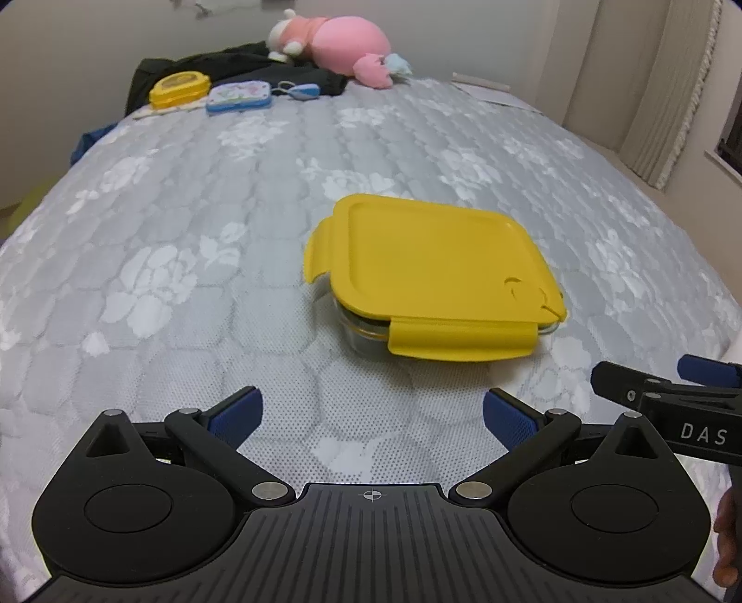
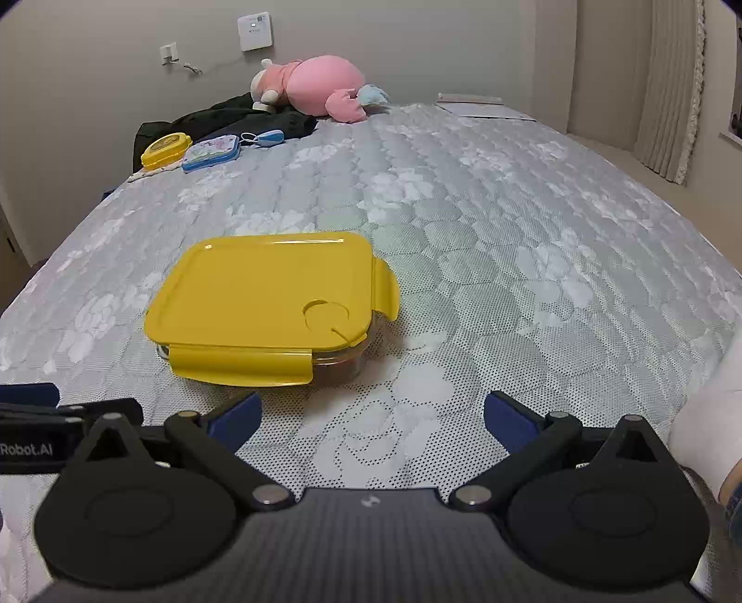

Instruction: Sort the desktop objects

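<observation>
The square clear glass box with the flat yellow plastic lid point(image 1: 436, 273) sits on the grey quilted bed cover with white flowers point(image 1: 185, 259); in the left wrist view it is in the middle, a bit to the right; in the right wrist view it point(image 2: 264, 297) is in the middle, a bit to the left.

The glass part is probably heavy and hard, and it could break if dropped; the lid looks smooth and may be slippery; the yellow side flaps point(image 1: 459, 341) stick out and do not look snapped down, so lifting by the lid alone could let the box fall; a safer hold seems to be across the two sides of the glass body, under the lid edge.

The left gripper point(image 1: 371, 420) has its blue pads point(image 1: 239, 410) wide apart; it holds nothing and touches nothing; the box is just ahead of it.

The right gripper point(image 2: 371, 420) is also spread wide and holds nothing; the box is ahead and to its left.

Far off at the upper left lie a small yellow lidded box point(image 1: 178, 88), a small blue flat case with a flower picture point(image 1: 239, 96) and a pink plush toy point(image 1: 338, 41).
</observation>
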The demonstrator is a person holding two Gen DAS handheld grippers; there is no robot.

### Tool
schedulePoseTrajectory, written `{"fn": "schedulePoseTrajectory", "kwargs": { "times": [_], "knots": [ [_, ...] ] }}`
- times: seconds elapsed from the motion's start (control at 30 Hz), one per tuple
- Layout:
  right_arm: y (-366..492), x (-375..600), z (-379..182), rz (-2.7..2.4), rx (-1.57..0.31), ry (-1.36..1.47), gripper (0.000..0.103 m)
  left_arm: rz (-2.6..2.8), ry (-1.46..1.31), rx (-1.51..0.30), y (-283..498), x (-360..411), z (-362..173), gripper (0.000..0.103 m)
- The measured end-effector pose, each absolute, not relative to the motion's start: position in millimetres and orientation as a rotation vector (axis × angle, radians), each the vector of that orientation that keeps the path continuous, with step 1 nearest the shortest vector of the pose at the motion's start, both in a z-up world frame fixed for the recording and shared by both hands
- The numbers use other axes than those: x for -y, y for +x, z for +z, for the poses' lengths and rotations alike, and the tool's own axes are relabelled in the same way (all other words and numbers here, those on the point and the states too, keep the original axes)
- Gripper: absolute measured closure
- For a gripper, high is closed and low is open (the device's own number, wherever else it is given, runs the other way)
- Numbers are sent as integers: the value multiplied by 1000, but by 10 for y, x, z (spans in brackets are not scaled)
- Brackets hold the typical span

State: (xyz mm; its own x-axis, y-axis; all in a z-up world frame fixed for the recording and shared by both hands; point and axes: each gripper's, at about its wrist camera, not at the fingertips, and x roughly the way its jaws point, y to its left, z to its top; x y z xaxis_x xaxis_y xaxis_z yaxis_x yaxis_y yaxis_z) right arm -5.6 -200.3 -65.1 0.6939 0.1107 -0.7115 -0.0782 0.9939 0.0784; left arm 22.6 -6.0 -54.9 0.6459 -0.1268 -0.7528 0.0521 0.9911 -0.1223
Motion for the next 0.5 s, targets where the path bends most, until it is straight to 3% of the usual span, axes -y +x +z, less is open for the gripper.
{"fn": "schedulePoseTrajectory", "kwargs": {
  "times": [0.5],
  "knots": [
    [-42, 2004, -672, 113, -816, 47, 0, -99, -82, -909, 223, 117, -638, 0]
  ]
}}
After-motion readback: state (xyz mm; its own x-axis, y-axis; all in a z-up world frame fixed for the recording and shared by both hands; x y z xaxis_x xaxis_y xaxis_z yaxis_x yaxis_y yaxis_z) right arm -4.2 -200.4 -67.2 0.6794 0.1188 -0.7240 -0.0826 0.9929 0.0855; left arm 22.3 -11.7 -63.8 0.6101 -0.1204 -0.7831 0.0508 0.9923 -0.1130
